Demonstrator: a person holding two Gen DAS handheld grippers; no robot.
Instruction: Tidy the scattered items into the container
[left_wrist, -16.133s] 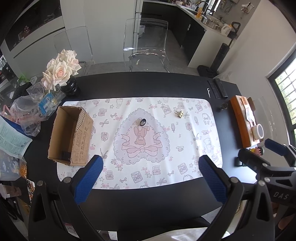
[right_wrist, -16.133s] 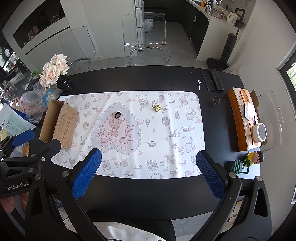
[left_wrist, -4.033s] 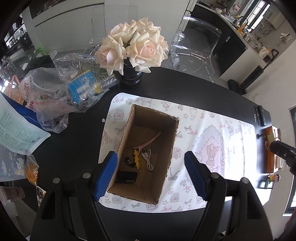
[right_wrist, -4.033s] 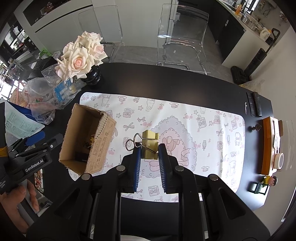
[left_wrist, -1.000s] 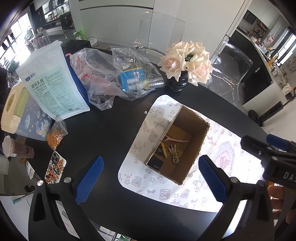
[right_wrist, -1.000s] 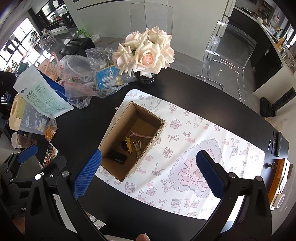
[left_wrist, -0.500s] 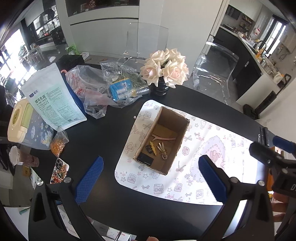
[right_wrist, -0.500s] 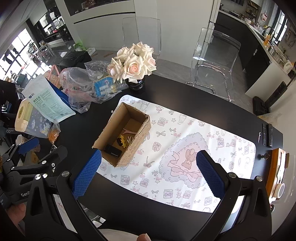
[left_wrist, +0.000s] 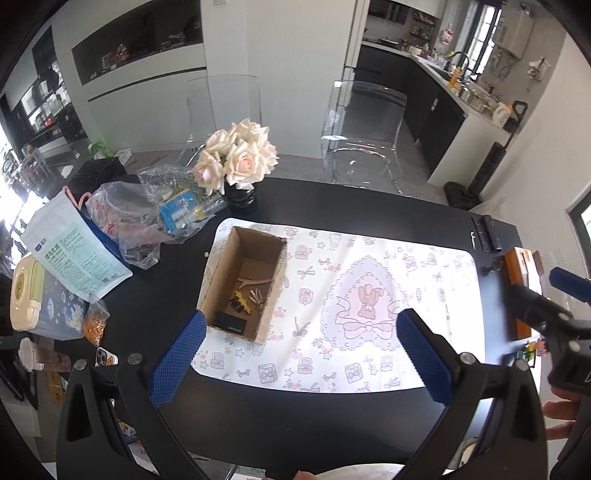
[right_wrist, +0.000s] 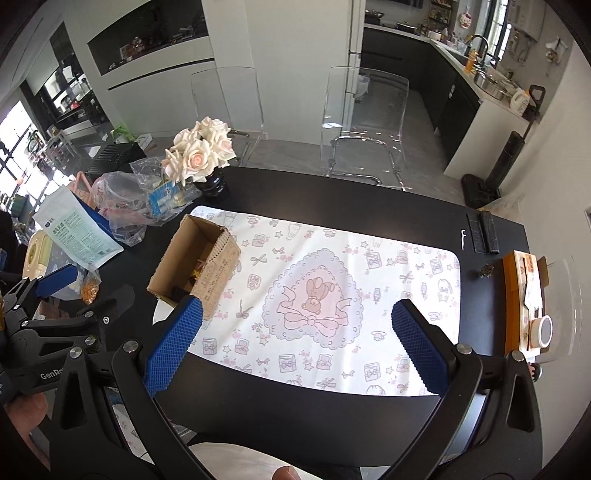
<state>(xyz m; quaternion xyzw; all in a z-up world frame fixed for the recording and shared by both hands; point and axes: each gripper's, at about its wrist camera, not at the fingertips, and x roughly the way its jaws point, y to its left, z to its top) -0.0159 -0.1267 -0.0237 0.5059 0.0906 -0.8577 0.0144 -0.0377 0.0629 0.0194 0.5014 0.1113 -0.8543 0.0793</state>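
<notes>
Both grippers pulled back | binder clip now in cardboard box (left_wrist: 221, 269)

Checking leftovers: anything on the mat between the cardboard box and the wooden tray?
Nothing loose: in both wrist views the mat between the cardboard box and the wooden tray is bare, then black table.

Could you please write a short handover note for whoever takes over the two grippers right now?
Left gripper: jaws open, empty, held above the near table edge.
Right gripper: jaws open, empty, likewise.
Cardboard box sits on the left end of the patterned mat; inside lie a pink hair clip, a yellow piece and a black item.
Done: no loose items show on the mat.
Left: probably nothing; check and finish.
</notes>
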